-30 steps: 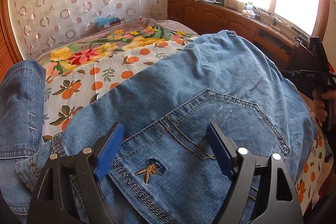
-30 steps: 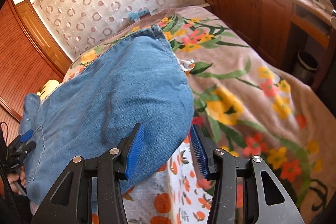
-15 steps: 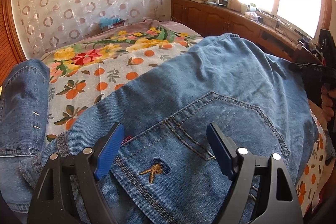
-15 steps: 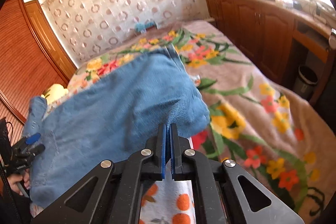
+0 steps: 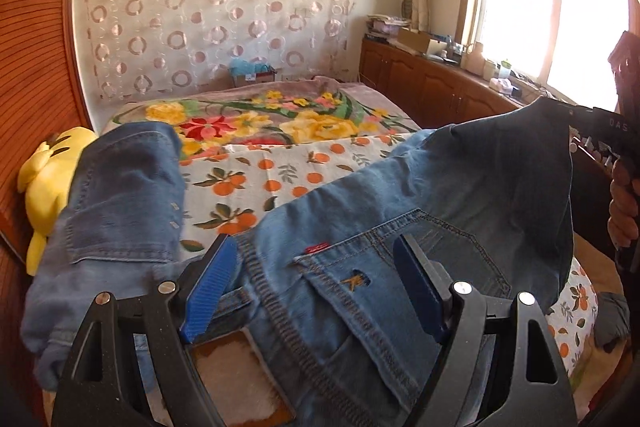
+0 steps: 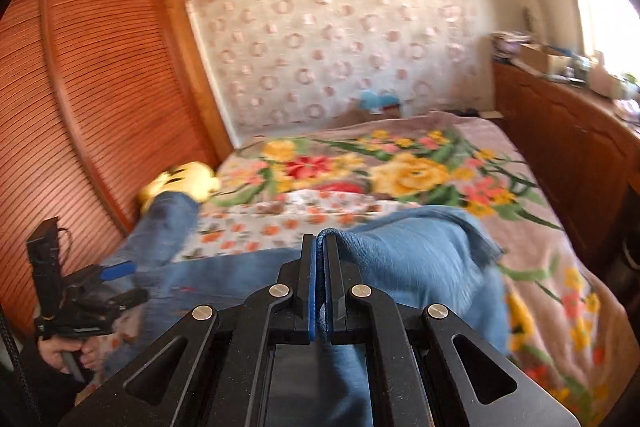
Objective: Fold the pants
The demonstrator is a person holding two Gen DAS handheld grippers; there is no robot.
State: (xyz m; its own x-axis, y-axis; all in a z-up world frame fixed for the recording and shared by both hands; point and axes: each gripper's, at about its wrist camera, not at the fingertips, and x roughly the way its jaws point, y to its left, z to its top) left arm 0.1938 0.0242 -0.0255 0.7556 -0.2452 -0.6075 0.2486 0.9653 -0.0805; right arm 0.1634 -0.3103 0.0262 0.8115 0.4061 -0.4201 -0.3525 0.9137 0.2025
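Blue jeans (image 5: 360,211) lie across the bed on a floral blanket. My left gripper (image 5: 316,287) is open, its blue pads on either side of the waistband and back pocket (image 5: 400,267), low over the cloth. My right gripper (image 6: 319,267) is shut on a fold of the jeans (image 6: 420,251) and holds it lifted above the bed. From the left wrist view the lifted cloth rises to the right gripper (image 5: 616,131) at the far right. The other leg (image 5: 120,195) lies at the left.
A yellow plush toy (image 5: 44,179) lies at the bed's left edge by a wooden slatted wardrobe (image 6: 100,107). Wooden cabinets (image 5: 432,87) with clutter run along the right under the window. A patterned curtain hangs behind the bed. A small box (image 5: 252,75) stands past the bed's far end.
My right gripper closed on the jeans' edge and lifted it up and toward the left. The left gripper stayed open and shifted toward the waistband.
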